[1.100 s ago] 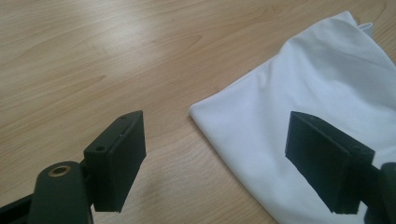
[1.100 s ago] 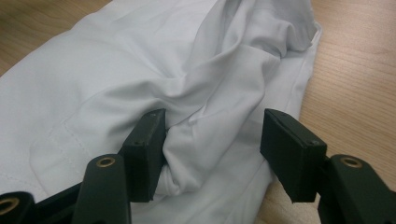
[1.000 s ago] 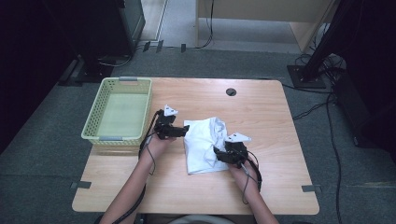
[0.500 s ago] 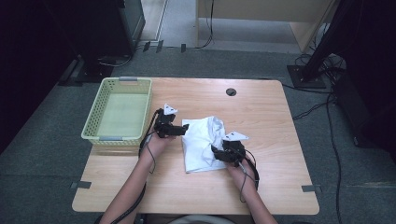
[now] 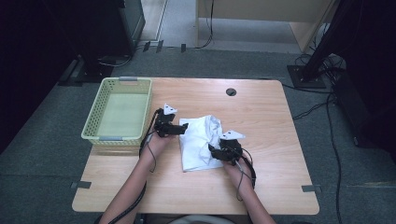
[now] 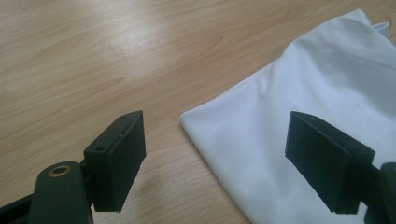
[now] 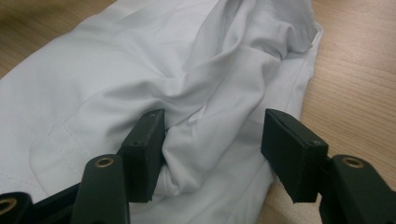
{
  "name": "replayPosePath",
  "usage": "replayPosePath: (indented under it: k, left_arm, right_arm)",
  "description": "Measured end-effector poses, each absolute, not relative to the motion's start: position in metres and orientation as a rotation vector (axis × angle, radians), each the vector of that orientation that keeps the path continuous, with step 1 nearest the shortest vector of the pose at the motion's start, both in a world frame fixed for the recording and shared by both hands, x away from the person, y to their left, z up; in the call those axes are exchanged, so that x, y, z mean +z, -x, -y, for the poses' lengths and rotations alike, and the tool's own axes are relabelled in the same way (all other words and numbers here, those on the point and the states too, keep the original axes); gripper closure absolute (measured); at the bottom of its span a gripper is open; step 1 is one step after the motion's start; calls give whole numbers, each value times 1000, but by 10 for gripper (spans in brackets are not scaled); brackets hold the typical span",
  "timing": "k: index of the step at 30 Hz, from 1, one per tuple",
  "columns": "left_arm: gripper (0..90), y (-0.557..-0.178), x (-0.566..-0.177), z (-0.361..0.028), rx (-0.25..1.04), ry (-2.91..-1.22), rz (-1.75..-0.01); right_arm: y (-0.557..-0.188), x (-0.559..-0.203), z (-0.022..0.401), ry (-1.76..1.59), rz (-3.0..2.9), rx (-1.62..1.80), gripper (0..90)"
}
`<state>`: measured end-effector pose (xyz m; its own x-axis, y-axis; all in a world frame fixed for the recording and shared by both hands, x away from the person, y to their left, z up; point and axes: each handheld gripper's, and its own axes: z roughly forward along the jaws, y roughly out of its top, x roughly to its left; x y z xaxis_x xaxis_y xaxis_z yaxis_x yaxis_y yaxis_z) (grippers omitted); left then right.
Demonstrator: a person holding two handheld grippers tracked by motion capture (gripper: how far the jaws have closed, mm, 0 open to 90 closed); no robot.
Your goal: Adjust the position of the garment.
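A crumpled white cloth (image 5: 201,140) lies on the wooden table (image 5: 261,107). My left gripper (image 5: 183,127) is at the cloth's upper left edge, pointing right. In the left gripper view the left gripper (image 6: 224,140) is open, low over the table, with a folded corner of the cloth (image 6: 299,93) lying between its jaws, untouched. My right gripper (image 5: 213,150) is at the cloth's lower right, pointing left. In the right gripper view the right gripper (image 7: 212,140) is open around a raised fold of the cloth (image 7: 205,154); the fold touches the left pad.
A pale green plastic basket (image 5: 100,138) stands at the table's left side, close behind my left hand. A round cable hole (image 5: 231,92) sits near the far edge. Bare wood (image 5: 275,140) lies to the right of the cloth, and cables run on the floor.
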<state>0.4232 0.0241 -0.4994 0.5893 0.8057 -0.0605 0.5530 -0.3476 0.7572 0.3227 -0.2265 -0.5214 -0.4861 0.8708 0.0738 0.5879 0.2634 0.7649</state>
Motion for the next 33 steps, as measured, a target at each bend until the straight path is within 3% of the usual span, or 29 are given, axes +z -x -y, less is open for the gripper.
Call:
replayPosePath:
  k: [33]
  left_arm:
    - [206,-442,-512,-28,460,-2086,-1071]
  right_arm:
    - [-333,-522,209,-1307,-2187,1097,399]
